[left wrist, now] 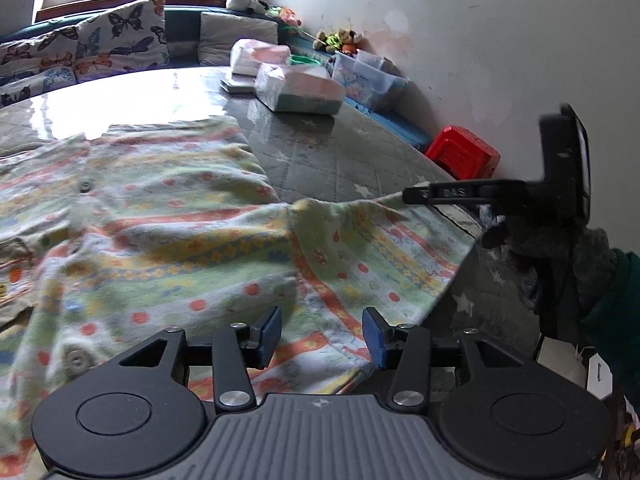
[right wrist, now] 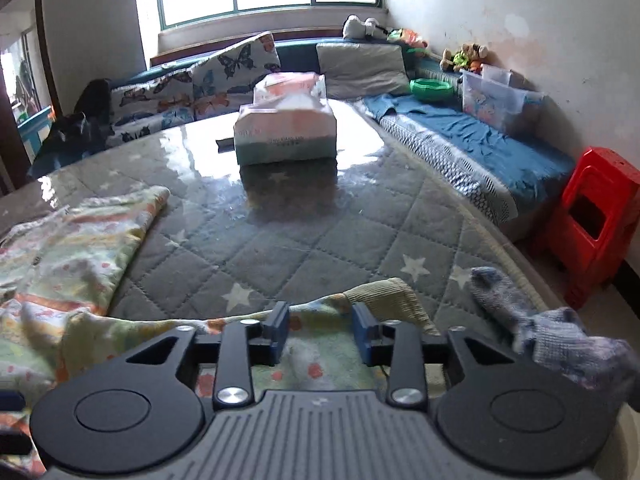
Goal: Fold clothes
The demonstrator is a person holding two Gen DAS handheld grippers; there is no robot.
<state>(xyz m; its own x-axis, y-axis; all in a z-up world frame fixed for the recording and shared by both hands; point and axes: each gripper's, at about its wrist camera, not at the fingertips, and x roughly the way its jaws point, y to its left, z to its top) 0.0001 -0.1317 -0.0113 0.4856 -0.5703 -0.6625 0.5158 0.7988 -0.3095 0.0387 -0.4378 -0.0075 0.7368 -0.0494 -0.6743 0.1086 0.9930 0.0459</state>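
Observation:
A pastel striped baby garment [left wrist: 168, 224] with buttons lies spread on the grey quilted table [left wrist: 340, 148]. One sleeve [left wrist: 380, 240] stretches out to the right. My left gripper [left wrist: 322, 334] is open just above the garment's lower edge, holding nothing. My right gripper [left wrist: 416, 194] shows edge-on at the sleeve's cuff. In the right wrist view my right gripper [right wrist: 320, 330] has its jaws apart over the sleeve [right wrist: 312, 344], with the ribbed cuff [right wrist: 384, 296] just beyond the fingertips. The rest of the garment [right wrist: 72, 240] lies to the left.
Tissue packs [right wrist: 286, 132] stand on the table [right wrist: 280, 240] beyond the garment. A bench with cushions [right wrist: 460, 136], toys and a clear plastic box [right wrist: 496, 96] runs along the wall. A red stool [right wrist: 596, 216] stands right of the table. A gloved hand [right wrist: 552, 336] is at the right.

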